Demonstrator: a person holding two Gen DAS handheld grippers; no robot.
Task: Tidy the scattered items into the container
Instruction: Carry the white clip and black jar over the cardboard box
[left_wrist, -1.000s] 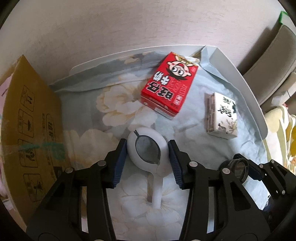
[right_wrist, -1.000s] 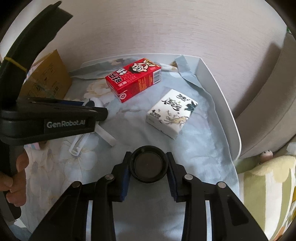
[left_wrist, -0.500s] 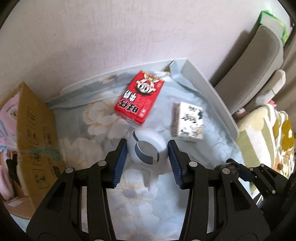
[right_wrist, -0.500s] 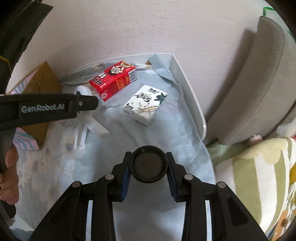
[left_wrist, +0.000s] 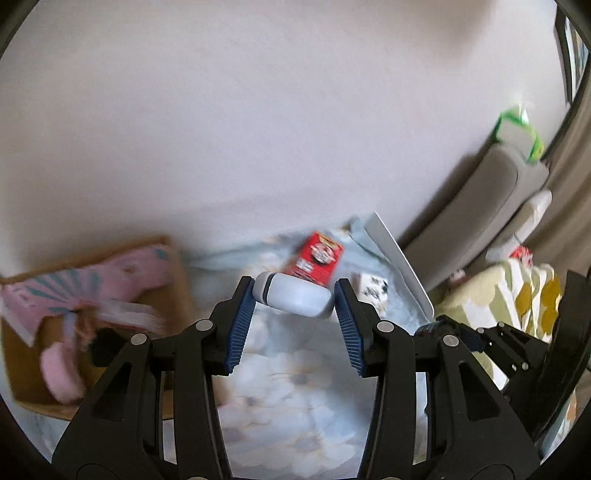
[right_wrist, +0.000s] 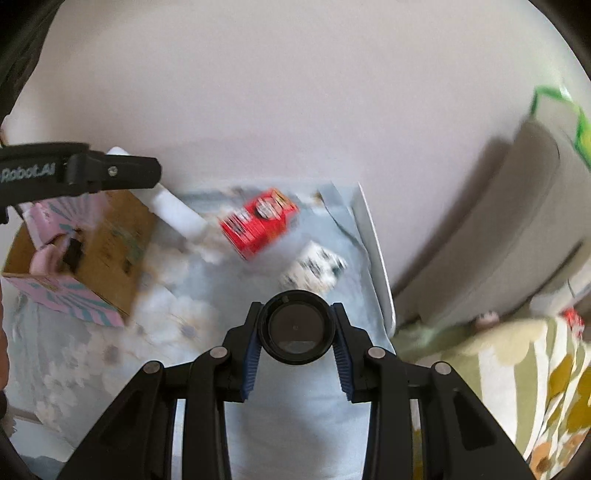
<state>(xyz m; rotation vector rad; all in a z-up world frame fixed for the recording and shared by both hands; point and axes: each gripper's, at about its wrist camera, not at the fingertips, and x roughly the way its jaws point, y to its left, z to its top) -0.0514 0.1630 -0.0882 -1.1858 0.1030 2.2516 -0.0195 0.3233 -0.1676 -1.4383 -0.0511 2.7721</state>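
White scoop (left_wrist: 295, 298) pinched in my left gripper (left_wrist: 294, 295), black lid (right_wrist: 295, 326) in my right gripper (right_wrist: 295, 328); I'd clear the cardboard box (right_wrist: 110, 236) wall at left, then release.

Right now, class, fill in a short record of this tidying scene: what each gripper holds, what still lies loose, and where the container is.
left gripper: shut on the white handled object, lifted off the cloth
right gripper: shut on the black round lens-like object
loose items: red carton and white patterned box, both on the floral cloth
container: cardboard box at the left edge of the cloth, already holding pink things
image quality: blurred
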